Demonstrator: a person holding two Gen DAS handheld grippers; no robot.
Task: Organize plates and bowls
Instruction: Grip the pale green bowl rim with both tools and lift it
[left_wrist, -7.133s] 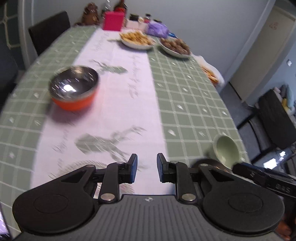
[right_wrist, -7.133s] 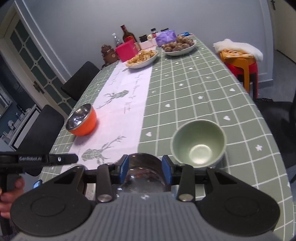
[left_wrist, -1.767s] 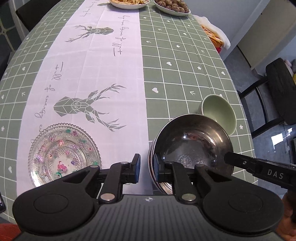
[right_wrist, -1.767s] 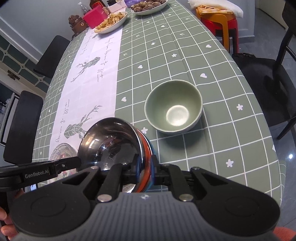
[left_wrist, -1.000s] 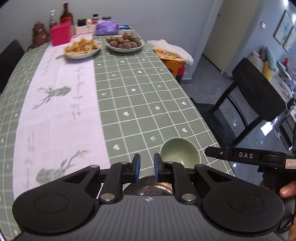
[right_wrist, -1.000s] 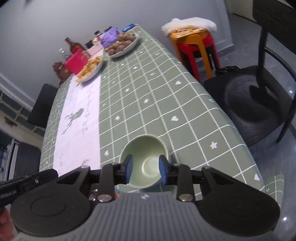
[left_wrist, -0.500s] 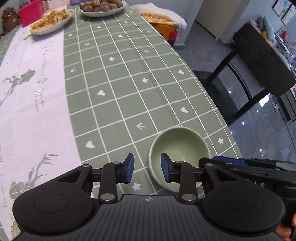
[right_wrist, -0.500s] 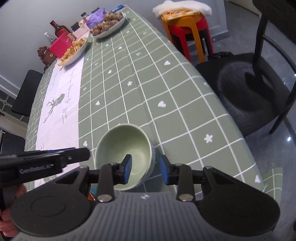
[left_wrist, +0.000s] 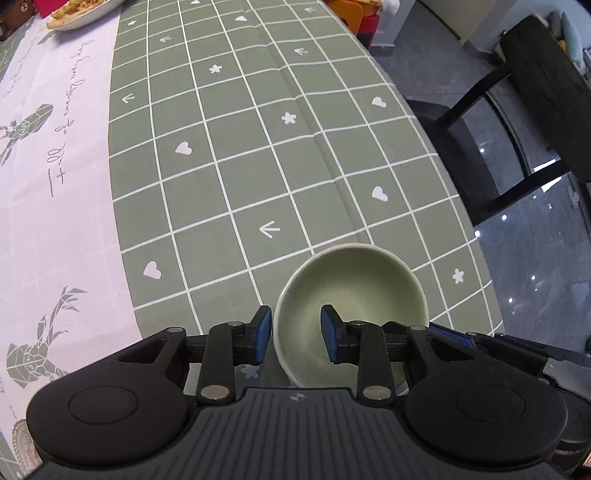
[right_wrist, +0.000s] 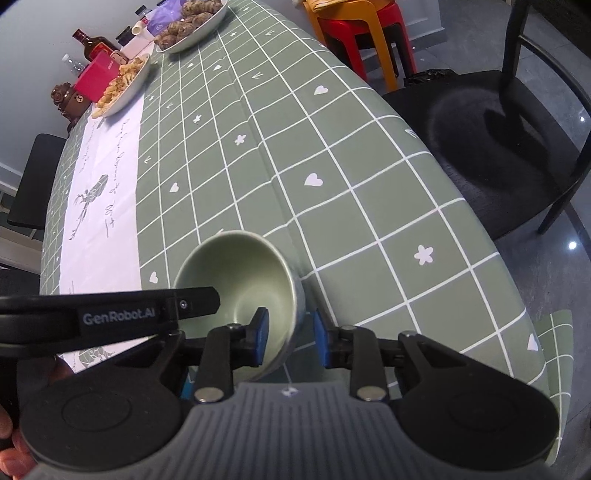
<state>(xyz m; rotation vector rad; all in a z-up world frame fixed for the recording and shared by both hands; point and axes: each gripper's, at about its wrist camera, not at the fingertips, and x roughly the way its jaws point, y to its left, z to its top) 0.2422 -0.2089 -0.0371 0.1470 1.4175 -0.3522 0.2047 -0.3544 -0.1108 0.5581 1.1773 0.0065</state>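
Green bowl (left_wrist: 351, 291) sits on tabletop (left_wrist: 229, 166), rim straddled by both claws. Left claw (left_wrist: 295, 338) and right claw (right_wrist: 287, 338) closing, not yet pinching: you're set for a two-sided lift.

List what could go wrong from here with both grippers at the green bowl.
1. Both the left gripper and right gripper straddle opposite walls of the green bowl; uneven pulls could tip it. It already looks tilted.
2. Both sets of jaws are closing and pinch only a thin, smooth rim, so the bowl may slip out.
3. The bowl sits near the table edge; a slip could send it to the floor.
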